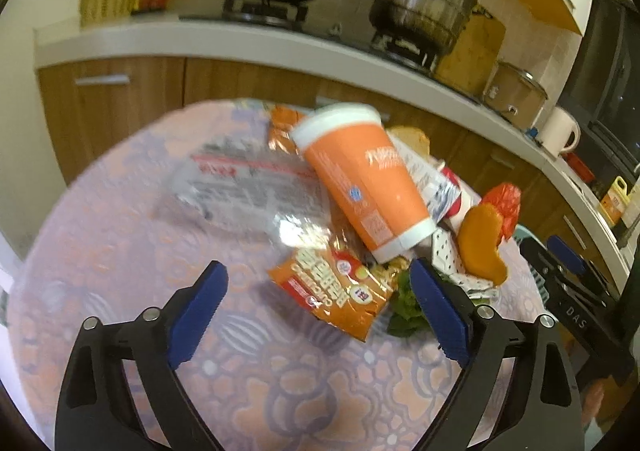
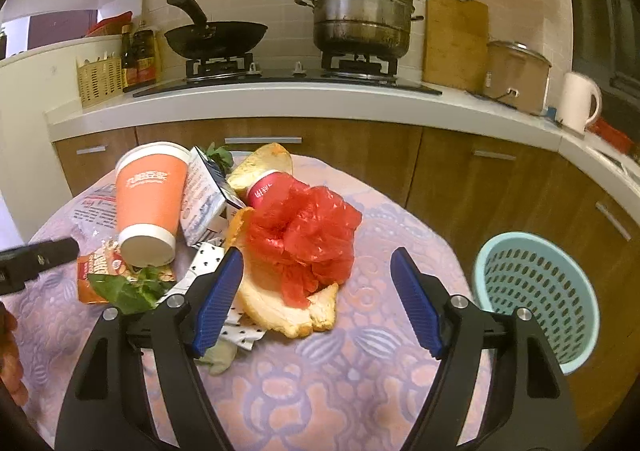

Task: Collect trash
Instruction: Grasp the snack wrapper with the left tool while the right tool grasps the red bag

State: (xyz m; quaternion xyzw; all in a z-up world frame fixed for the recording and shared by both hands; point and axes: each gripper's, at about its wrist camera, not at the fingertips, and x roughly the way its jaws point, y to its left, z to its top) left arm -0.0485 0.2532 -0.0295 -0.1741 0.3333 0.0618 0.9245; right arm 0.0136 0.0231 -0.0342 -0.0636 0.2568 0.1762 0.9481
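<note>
Right gripper (image 2: 316, 301): jaws apart, empty, straddling bread slice (image 2: 286, 311) under red plastic bag (image 2: 306, 235). Left gripper (image 1: 318, 313): wide, empty, before snack wrapper (image 1: 340, 291). Orange cup (image 1: 366, 179) beyond. Basket (image 2: 536, 299) right of table. Advice: pinch the bag's bunched crown only.

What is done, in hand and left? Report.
Done: nothing visible; what shows of the basket looks empty. In hand: nothing; the left gripper and right gripper are open over the pile. Left: the orange cup, snack wrapper, red bag, bread and carton.
</note>
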